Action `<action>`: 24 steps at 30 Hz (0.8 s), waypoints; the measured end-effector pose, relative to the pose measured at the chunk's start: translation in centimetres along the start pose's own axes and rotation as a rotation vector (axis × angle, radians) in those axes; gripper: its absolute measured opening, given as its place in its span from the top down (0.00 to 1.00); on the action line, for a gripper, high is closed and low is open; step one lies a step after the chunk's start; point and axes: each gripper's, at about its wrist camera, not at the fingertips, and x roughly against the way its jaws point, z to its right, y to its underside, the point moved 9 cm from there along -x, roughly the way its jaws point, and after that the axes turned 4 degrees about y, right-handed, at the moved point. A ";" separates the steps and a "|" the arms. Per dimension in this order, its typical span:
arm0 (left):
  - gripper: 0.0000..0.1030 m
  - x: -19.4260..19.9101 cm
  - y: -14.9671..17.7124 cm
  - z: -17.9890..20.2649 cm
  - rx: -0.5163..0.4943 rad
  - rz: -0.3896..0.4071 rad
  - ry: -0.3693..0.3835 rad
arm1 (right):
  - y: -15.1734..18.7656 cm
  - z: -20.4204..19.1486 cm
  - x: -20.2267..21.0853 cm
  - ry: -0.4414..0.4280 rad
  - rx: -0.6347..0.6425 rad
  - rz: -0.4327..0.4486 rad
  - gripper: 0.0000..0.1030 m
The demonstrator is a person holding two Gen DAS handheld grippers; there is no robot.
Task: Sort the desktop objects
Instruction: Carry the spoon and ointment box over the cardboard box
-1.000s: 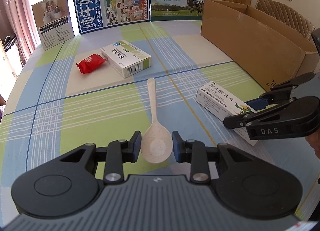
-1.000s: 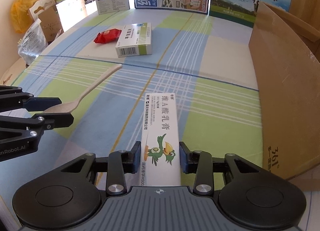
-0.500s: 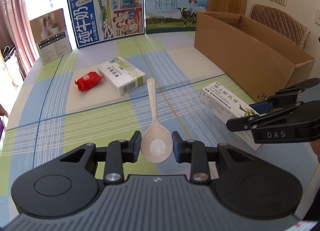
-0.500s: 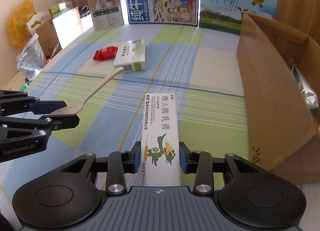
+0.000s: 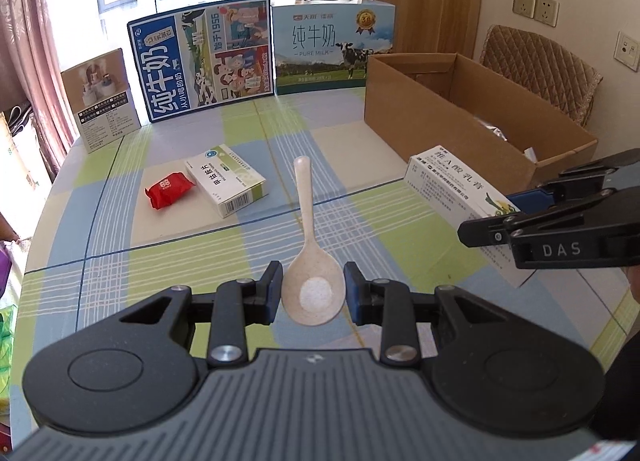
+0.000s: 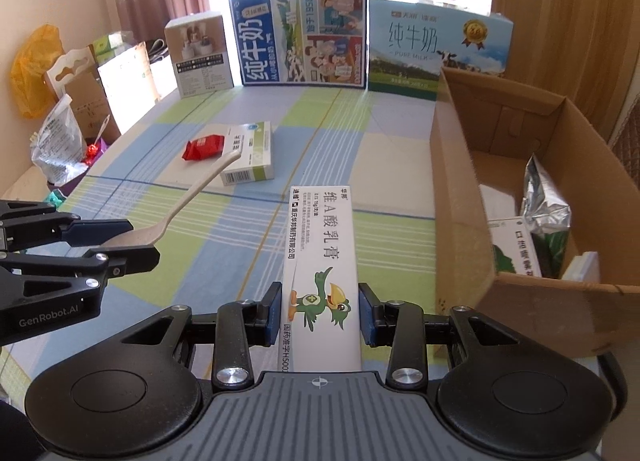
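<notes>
Matt speckled plastic is seen on spoon (image 5: 311,285); glossy printed card on ointment box (image 6: 320,261). Carton (image 6: 460,197) is plain matt corrugated cardboard. Crinkled shiny foil is shown by pouch (image 6: 544,205) inside; woven cloth on table (image 5: 200,253).

On view: 1 spoon (image 5: 312,261), 1 red packet (image 5: 169,189), 2 medicine boxes (image 5: 225,180), 1 cardboard box (image 5: 472,121), 3 display cartons (image 5: 204,61).

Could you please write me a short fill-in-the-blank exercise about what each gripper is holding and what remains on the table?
1. The left gripper has its jaws shut on the bowl of a beige plastic ____.
2. The right gripper grips a long white carton printed with a green cartoon ____.
3. On the checked tablecloth, a small ____ snack packet lies beside the green-and-white medicine box.
4. A crumpled ____ foil bag sits inside the brown cardboard box.

Missing words: spoon; bird; red; silver
</notes>
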 end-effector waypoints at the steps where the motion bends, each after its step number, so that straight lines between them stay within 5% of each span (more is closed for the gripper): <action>1: 0.73 0.3 0.0 0.3 0.001 0.001 0.001 | 0.0 0.1 0.4 -0.001 -0.002 0.004 0.66; 24: 0.73 3.0 -2.1 6.4 0.015 0.028 0.038 | 0.1 5.2 7.3 0.049 -0.071 0.074 0.66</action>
